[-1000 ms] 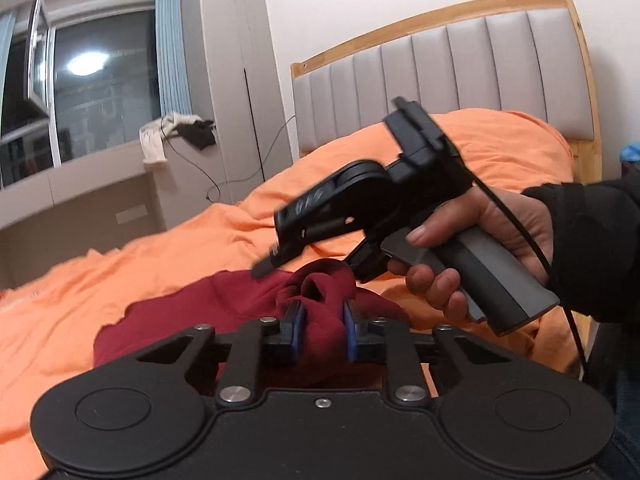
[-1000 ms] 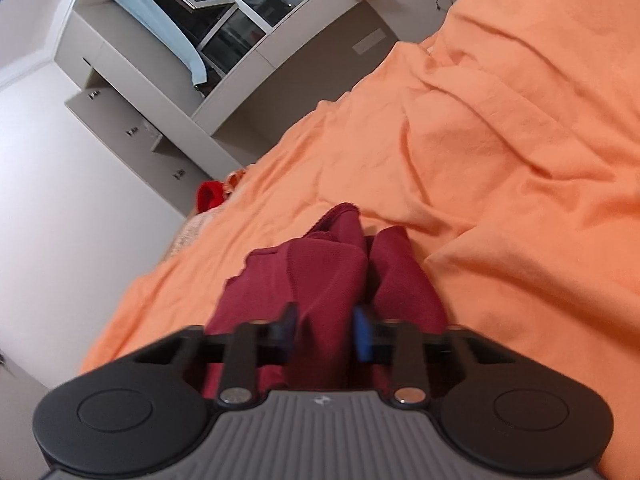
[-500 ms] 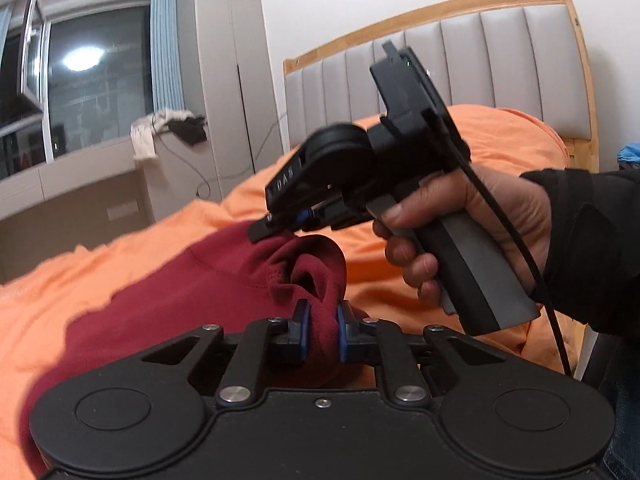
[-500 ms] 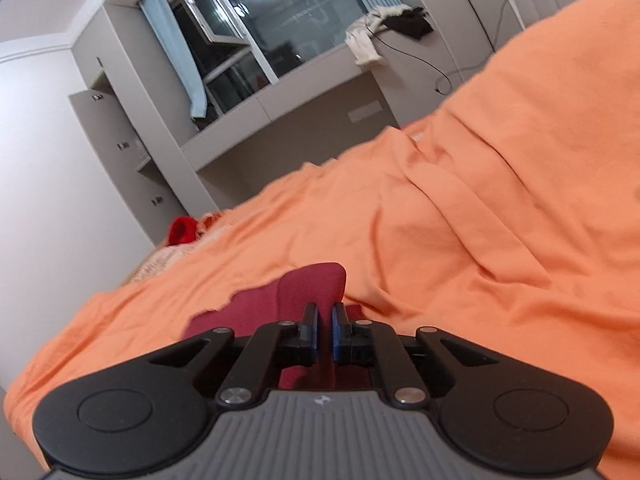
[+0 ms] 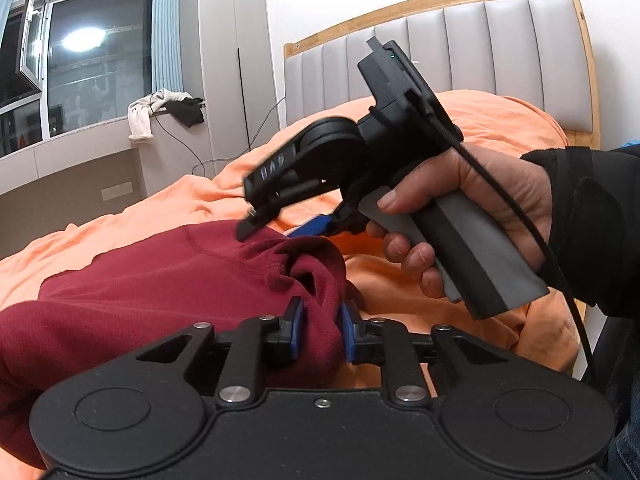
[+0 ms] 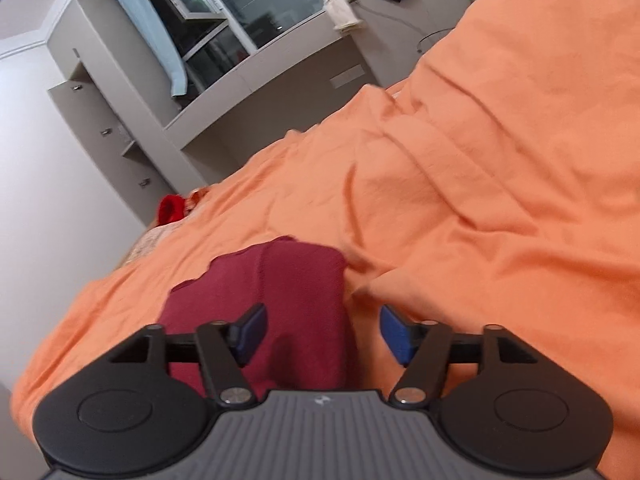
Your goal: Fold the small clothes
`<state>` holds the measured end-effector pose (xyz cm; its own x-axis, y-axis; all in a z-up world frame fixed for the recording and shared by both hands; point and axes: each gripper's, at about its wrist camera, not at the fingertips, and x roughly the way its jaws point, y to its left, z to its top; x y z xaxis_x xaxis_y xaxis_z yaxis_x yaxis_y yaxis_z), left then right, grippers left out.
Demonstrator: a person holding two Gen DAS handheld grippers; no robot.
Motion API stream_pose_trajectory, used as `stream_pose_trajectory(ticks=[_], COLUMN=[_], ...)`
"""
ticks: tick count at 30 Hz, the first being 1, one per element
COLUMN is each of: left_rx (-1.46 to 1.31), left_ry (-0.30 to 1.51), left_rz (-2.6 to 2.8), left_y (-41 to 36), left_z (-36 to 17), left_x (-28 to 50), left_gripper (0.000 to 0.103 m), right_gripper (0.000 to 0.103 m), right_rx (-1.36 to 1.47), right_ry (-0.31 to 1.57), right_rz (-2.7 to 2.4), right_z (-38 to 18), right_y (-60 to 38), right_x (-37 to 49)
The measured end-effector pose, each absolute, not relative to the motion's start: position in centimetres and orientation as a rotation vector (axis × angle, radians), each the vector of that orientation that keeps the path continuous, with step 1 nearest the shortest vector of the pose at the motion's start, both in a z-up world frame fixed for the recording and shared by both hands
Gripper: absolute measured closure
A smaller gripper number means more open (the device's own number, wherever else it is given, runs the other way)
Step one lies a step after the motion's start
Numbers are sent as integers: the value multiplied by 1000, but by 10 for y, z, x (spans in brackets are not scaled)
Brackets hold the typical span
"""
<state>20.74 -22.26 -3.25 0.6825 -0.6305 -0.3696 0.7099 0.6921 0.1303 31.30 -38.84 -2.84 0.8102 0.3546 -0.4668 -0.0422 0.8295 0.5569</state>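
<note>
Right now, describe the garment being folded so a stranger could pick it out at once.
Start at the bed with the grey padded headboard and its rumpled orange bedspread. Near its close edge lies a dark red knit garment, one bunched fold caught between the left gripper. Unlike the small bright red item at the bed's far corner, it is maroon, larger and spread flat.

Left wrist cam sits low and close over the dark red garment, facing the headboard. Right wrist cam is tilted, looking across the orange bedspread toward the window. Both catch garment, bedspread, window.
</note>
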Motion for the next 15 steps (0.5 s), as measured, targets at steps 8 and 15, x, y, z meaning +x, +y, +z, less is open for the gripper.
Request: stream_pose_trajectory(ticks=[8, 15], left_rx=[201, 49], left_ry=[342, 310], left_rz=[-812, -786], left_y=[-212, -182], left_z=[-18, 20], left_x=[198, 193], left_gripper=[42, 10], right_gripper=[2, 0], right_rx=[416, 364], right_ry=[673, 684], right_rz=[303, 314], right_z=[-35, -39], right_y=[-375, -376], right_x=[307, 300])
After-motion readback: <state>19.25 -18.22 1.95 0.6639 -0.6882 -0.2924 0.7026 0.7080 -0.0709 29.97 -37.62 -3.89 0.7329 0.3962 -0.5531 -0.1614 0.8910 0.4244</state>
